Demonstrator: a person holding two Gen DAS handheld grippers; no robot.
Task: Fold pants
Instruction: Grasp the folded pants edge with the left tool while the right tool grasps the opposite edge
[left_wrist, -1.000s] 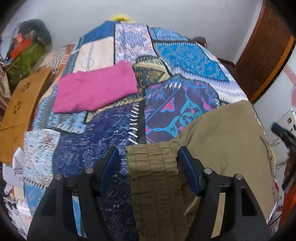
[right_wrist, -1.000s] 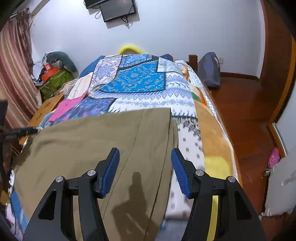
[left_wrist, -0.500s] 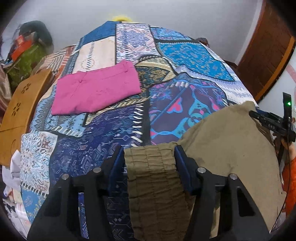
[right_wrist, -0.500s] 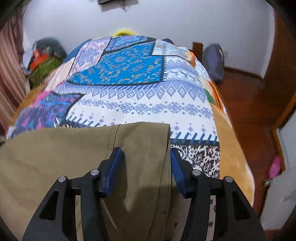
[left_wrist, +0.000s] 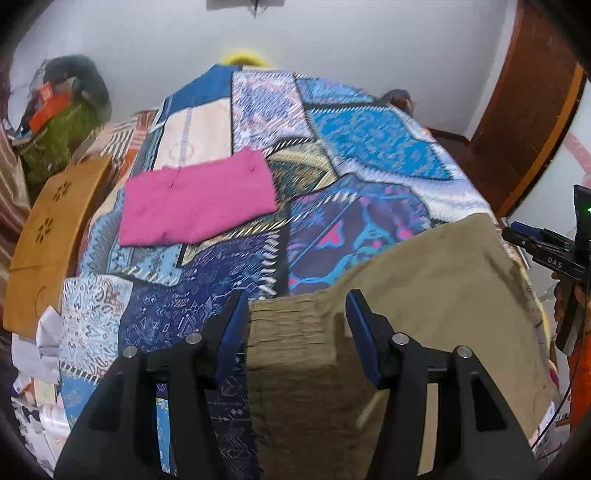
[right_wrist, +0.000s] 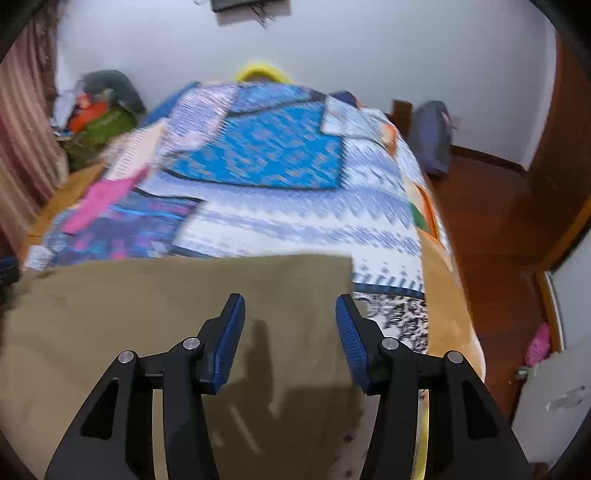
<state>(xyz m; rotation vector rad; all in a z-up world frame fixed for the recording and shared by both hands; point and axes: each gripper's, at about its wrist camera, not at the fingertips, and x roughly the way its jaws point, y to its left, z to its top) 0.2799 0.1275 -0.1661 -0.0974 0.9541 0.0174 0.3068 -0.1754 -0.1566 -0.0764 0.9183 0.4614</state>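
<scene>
L gripper (left_wrist: 295, 328) & R gripper (right_wrist: 290, 334) open over olive pants (left_wrist: 424, 280)

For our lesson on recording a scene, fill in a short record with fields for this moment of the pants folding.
surface: quilt on a bed
task item: olive pants lying on the quilt
other garment: pink cloth, folded, farther up the bed
left gripper: jaws open, straddling the waistband
right gripper: jaws open, over the pants' far end

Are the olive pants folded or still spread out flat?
Partly folded: the pants lie broad on the bed, with the gathered waistband doubled over on top.
</scene>
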